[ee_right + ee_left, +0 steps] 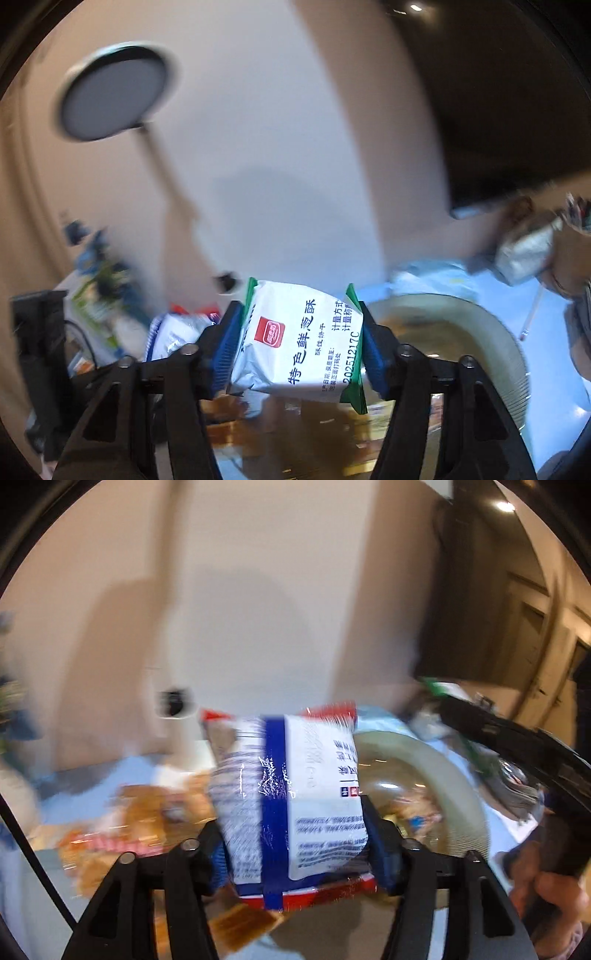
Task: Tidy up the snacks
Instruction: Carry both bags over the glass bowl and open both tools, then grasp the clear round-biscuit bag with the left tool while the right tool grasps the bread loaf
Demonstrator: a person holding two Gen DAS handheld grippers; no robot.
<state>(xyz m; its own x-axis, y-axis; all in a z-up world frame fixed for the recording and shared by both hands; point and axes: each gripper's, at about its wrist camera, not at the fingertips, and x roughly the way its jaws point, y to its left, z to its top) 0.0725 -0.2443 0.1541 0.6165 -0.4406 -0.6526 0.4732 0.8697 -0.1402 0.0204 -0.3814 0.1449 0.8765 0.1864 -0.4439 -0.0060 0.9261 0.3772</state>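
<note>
Snack packets sit in both claws, each lifted clear of the blue table [554, 373]; the left gripper [293, 849] is closed on a red-edged packet [291, 801] with a blue stripe, its blue pads [380, 849] pressing the packet's two sides; the right gripper [295, 354] is clamped the same way on a green-edged packet [299, 343] printed with Chinese text, held crosswise between its fingers [225, 350]. Just beyond and to the right of each claw stands a clear glass bowl [454, 786], with a few wrapped snacks blurred inside; orange-wrapped snacks [140, 812] lie loose on the table left of the bowl; behind rises a pale wall [258, 590].
</note>
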